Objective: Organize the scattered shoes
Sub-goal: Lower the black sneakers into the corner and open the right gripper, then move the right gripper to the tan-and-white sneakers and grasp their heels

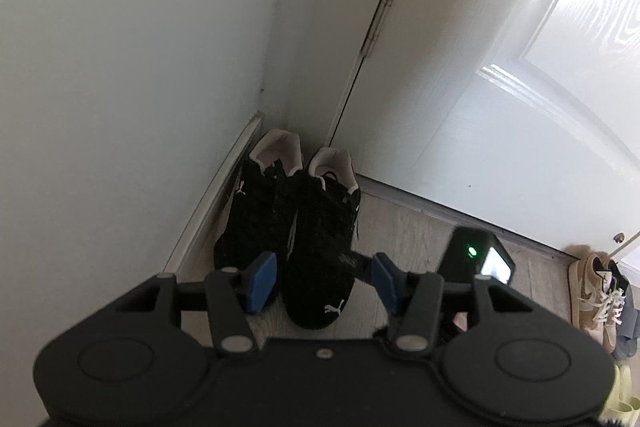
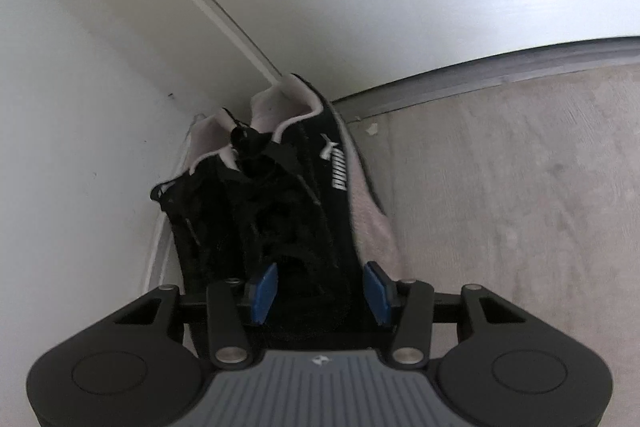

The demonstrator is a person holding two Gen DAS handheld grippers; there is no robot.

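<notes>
Right wrist: "PUMA" on black shoe (image 2: 320, 195).

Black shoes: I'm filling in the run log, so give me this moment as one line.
black shoes: paired in corner | right gripper: open around right shoe | left gripper: open above | tan shoes: by door

White panelled door (image 1: 520, 75) on a metal hinge (image 1: 382, 15), skirting board (image 1: 224, 179), pale wood-look floor (image 2: 500, 207).
</notes>
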